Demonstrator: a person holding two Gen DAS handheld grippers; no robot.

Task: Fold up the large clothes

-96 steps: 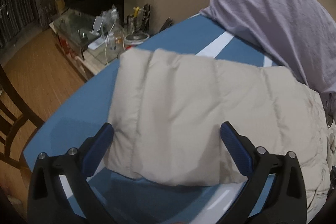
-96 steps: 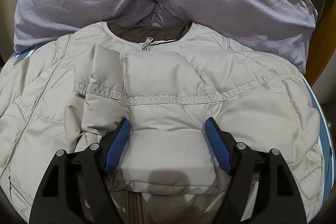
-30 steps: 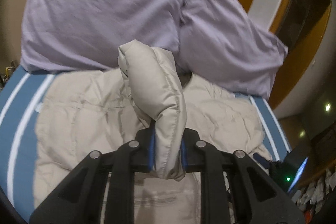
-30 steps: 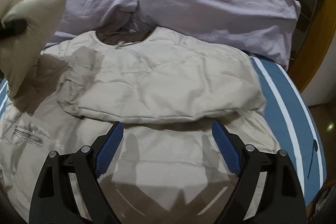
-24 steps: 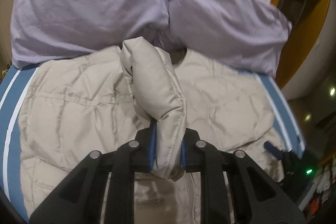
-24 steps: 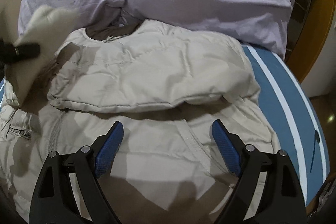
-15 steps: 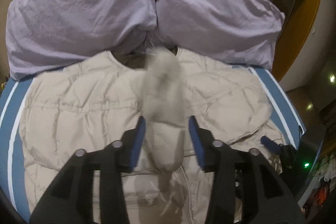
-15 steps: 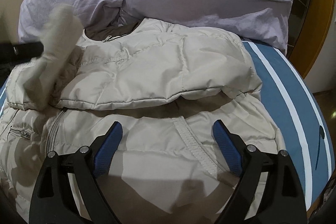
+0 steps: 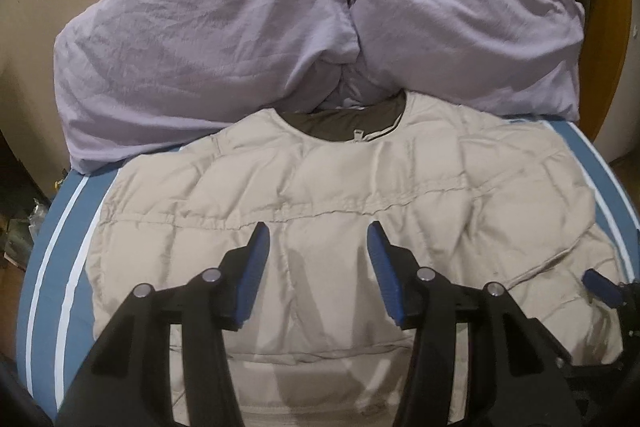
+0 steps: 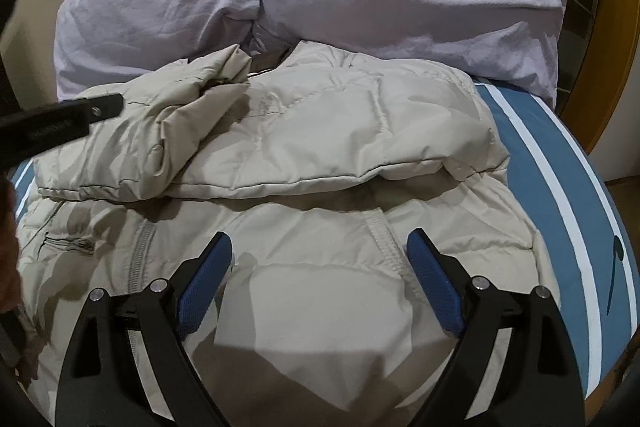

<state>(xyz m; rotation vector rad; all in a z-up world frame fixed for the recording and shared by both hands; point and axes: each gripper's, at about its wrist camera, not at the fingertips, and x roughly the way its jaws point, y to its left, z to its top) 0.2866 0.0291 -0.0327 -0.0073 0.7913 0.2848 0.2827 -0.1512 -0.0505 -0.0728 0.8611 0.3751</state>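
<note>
Beige quilted puffer jacket (image 9: 340, 211) spread front-up on blue white-striped bed cover (image 10: 560, 163), collar toward two lilac crumpled pillows (image 9: 240, 27). Likely light, puffy, springy and slick; best pinched at hem or stitched seams, not mid-panel. Left sleeve (image 10: 160, 131) now dropped across chest, no longer clamped as a second ago. Left gripper (image 9: 316, 267) jaws apart, empty, above chest. Right gripper (image 10: 320, 279) jaws apart over lower front.
</note>
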